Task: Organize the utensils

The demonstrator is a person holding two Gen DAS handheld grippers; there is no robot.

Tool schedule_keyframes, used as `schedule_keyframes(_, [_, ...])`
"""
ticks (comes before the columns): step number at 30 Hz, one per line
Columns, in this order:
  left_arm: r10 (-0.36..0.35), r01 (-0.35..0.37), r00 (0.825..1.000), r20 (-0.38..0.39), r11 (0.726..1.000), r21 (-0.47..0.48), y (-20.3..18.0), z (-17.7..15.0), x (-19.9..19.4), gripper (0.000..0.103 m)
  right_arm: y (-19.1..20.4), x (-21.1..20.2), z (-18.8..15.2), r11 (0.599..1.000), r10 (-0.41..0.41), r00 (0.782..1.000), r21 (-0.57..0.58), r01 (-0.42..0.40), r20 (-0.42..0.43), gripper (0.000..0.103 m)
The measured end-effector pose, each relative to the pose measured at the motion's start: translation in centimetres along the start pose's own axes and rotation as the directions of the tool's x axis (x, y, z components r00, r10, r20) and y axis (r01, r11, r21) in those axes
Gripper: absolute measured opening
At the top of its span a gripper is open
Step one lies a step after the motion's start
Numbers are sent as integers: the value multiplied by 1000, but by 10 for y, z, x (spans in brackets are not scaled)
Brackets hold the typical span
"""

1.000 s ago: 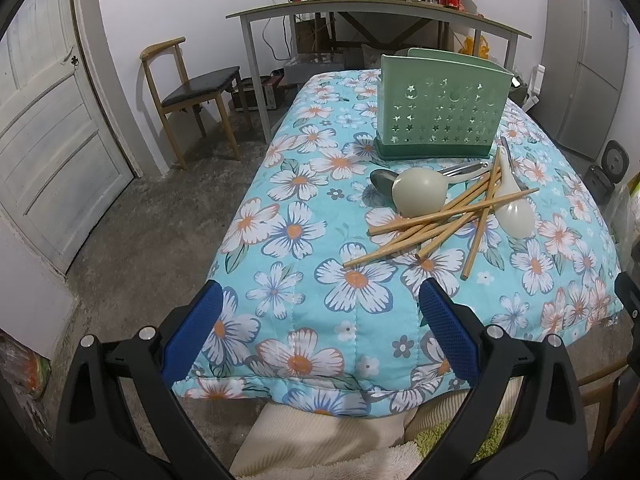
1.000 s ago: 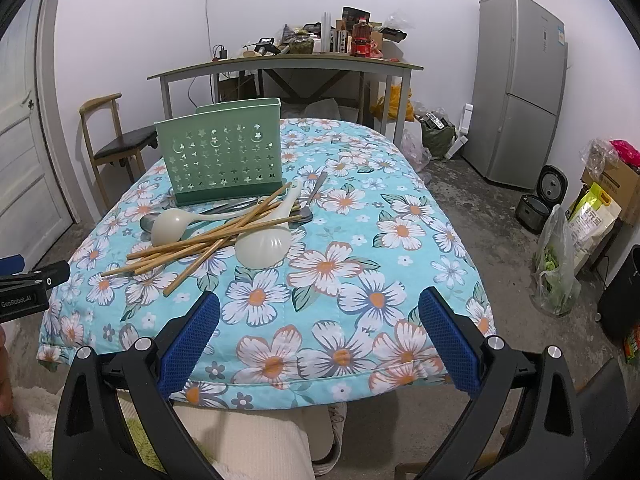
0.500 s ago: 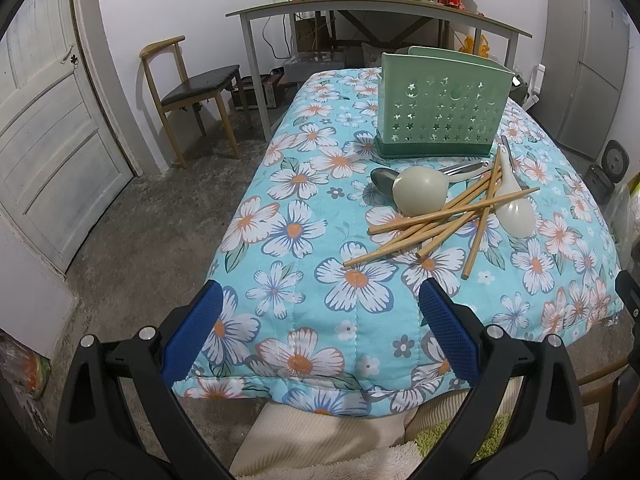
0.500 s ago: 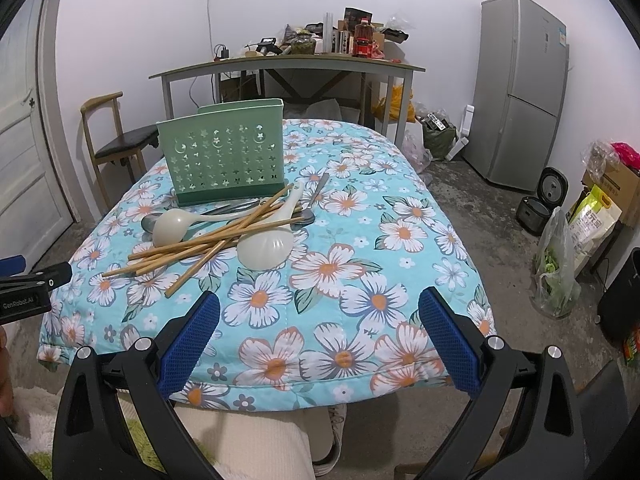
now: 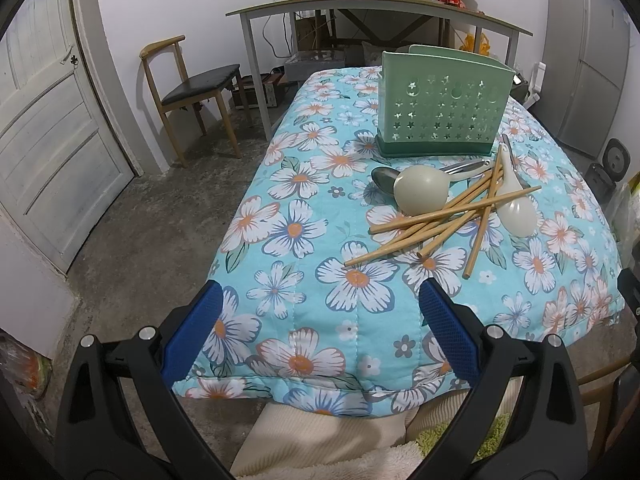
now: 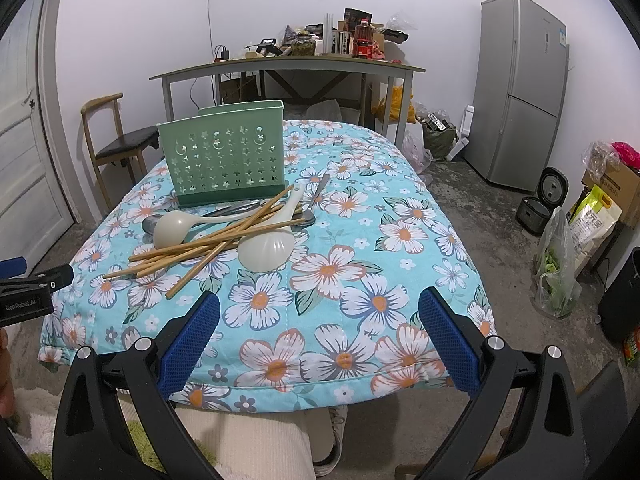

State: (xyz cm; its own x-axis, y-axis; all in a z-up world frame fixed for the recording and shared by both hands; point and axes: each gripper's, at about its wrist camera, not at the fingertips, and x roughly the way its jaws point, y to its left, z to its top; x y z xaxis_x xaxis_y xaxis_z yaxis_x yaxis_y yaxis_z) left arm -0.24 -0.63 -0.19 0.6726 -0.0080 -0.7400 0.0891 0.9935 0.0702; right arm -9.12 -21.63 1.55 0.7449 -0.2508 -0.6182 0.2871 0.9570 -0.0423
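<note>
1. While both grippers hung at the near edge of the floral tablecloth (image 6: 360, 280), nothing had been picked up, so I judged the sorting to be at its very start.
2. The left gripper (image 5: 316, 328) had its blue pads spread wide over the cloth's near corner, with nothing between them; the right gripper (image 6: 318, 332) was likewise wide apart and empty.
3. The utensils lay in one tangled heap mid-table: a bundle of wooden chopsticks (image 5: 440, 222) crossing over two cream plastic spoons (image 5: 422, 192), with metal spoons (image 5: 384, 180) partly buried beneath.
4. Just behind the heap, touching or nearly touching the farthest handles, the green perforated utensil holder (image 5: 444, 116) stood upright; from these views its inside could not be seen, so I could not tell whether it held anything.
5. The next move seemed to call for reaching forward to the heap and taking a top piece first, probably a chopstick, since the chopsticks pinned the spoons; a thin round stick on soft quilting might roll or slip from the pads.
6. Against the frames of a second before, almost nothing differed: the left view was the same, the right view had crept very slightly closer to the table, and no utensil had shifted.
</note>
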Motion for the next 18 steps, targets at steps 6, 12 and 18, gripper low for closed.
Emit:
schedule_keyframes(6, [-5,5,1000,-1,1000,1,-1,-1,1,95,-3,-1,0,1000,-1,1000,2,1,-1,97])
schedule_keyframes(12, [-28,28,1000,-14,999,19,-2,-7,9,95,0,11,9,1000,-6,1000,19,6,-12,97])
schedule_keyframes(18, [-59,60,996,-60,998,24,-2,7,26,95,1,28,23,1000,8,1000,28,-7,-28,97])
